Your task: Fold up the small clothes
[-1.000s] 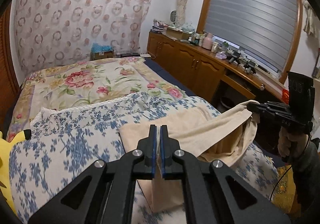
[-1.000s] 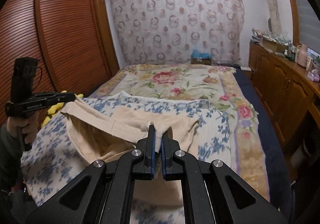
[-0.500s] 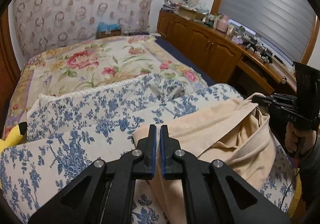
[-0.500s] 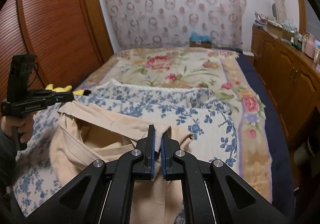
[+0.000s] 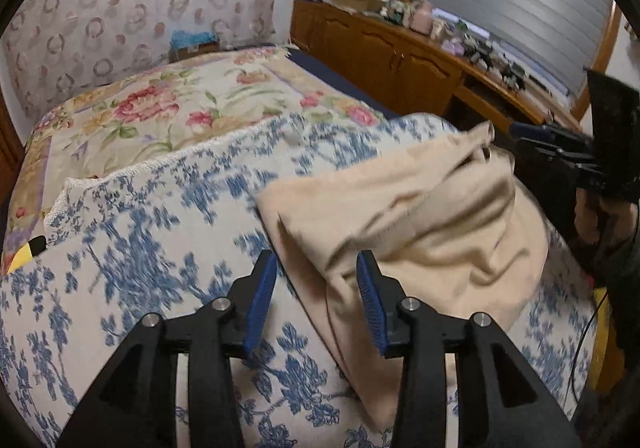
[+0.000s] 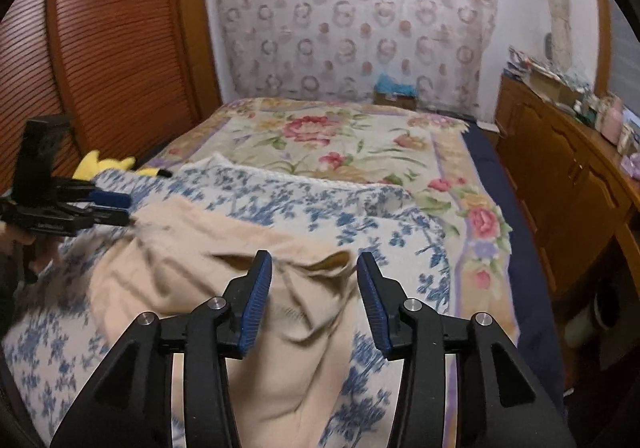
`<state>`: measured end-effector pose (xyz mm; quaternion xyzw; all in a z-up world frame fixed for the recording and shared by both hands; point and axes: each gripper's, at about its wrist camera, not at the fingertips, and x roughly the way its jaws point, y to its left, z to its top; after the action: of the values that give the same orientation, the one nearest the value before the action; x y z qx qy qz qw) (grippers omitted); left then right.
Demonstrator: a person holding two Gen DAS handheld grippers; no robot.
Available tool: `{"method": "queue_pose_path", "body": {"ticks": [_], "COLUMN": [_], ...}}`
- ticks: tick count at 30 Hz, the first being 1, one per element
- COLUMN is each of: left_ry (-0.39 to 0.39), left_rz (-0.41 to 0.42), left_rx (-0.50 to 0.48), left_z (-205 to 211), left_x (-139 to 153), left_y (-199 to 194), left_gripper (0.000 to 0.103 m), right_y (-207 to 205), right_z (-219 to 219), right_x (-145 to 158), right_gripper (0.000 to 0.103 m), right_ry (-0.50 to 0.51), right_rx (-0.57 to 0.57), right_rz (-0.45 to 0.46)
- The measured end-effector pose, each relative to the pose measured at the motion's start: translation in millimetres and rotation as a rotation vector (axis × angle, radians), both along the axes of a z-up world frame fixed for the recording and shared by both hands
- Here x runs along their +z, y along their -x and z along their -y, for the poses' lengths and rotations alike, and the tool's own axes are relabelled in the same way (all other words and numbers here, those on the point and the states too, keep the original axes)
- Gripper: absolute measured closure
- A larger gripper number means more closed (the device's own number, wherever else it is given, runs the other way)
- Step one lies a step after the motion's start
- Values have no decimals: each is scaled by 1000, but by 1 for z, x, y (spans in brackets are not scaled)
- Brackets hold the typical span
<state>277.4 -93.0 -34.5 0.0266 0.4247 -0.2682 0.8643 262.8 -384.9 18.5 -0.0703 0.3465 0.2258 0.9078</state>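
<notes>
A beige garment point(image 5: 420, 215) lies slumped in loose folds on the blue-flowered blanket point(image 5: 140, 248). In the left wrist view my left gripper point(image 5: 316, 268) has its jaws opening. A fold of the garment sits between the blue pads point(image 5: 262, 288), and neither pad presses on it. The right wrist view shows my right gripper point(image 6: 313, 268) with its jaws also opening over the garment point(image 6: 192, 260), whose waist edge lies loose between them. Each view catches the other gripper at the garment's far corner: the right gripper point(image 5: 520, 139) and the left gripper point(image 6: 124, 209).
The blanket covers the near part of a bed with a rose-patterned bedspread point(image 5: 160, 115). A yellow plush toy point(image 6: 104, 165) lies at the bed's left edge by a wooden louvred wardrobe point(image 6: 120, 47). A cluttered wooden cabinet point(image 5: 380, 59) runs along the right wall.
Both grippers came down toward the blanket with the garment. Their jaws, shut on its edge before, now stand apart, and the cloth has dropped and slumped.
</notes>
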Motion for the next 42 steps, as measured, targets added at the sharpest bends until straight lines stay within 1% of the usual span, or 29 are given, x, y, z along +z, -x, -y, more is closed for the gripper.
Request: {"method": "queue_pose_path", "body": {"ticks": [4, 7, 9, 10, 11, 12, 13, 14, 16, 18, 19, 22, 23, 28, 30, 31, 32, 33, 35, 39, 41, 42], "left_ry": [-33, -49, -65, -67, -65, -64, -62, -59, -55, -51, -51, -45, -30, -19, -1, 0, 2, 8, 19, 21, 14, 10], "left_rz": [-14, 0, 17, 22, 27, 33, 43, 52, 55, 59, 64, 77, 80, 76, 63, 64, 66, 64, 60, 53, 49, 46], "left_rx": [-17, -12, -10, -7, -3, -1, 1, 6, 11, 21, 25, 63, 83, 127, 130, 131, 130, 123, 105, 79, 72, 70], "left_z": [8, 14, 16, 16, 16, 16, 15, 15, 13, 11, 10, 4, -2, -15, -20, -20, -21, -20, -19, -10, -5, -2], "left_x": [-10, -10, -9, -9, -8, -8, -6, -5, -5, -5, -4, -2, 0, 2, 3, 3, 4, 4, 4, 2, -1, -3], "left_y": [-3, -10, -17, -21, -25, -28, -32, -34, -39, -45, -48, -55, -57, -60, -59, -58, -57, -56, -53, -52, -54, -57], "left_gripper": [62, 62, 62, 62, 62, 62, 63, 64, 72, 78, 84, 89, 90, 90, 87, 78, 74, 73, 70, 67, 67, 67], "right_y": [8, 6, 2, -1, -5, -8, -11, -13, -19, -27, -32, -47, -54, -68, -66, -65, -63, -63, -60, -58, -58, -59], "right_z": [-13, -17, -14, -13, -12, -11, -10, -9, -7, -4, -2, 2, 3, 2, 2, 3, 4, 6, 10, 12, 9, 8], "right_x": [-16, -29, -36, -37, -38, -37, -36, -34, -29, -23, -21, -17, -18, -26, -27, -26, -24, -23, -19, -11, -10, -11], "right_gripper": [57, 57, 57, 61, 74, 80, 91, 95, 99, 101, 101, 102, 102, 102, 101, 95, 93, 92, 83, 81, 75, 73], "right_ry": [55, 117, 124, 128, 137, 138, 129, 119, 96, 68, 55, 26, 26, 68, 76, 76, 83, 85, 75, 50, 43, 38], "right_rx": [62, 70, 70, 69, 65, 66, 71, 76, 75, 65, 57, 17, -8, -102, -110, -121, -136, -145, -150, -128, -103, -91], "right_rz": [-45, -64, -71, -72, -70, -67, -60, -52, -30, -13, -6, -15, -22, -63, -67, -66, -59, -53, -40, -24, -25, -29]}}
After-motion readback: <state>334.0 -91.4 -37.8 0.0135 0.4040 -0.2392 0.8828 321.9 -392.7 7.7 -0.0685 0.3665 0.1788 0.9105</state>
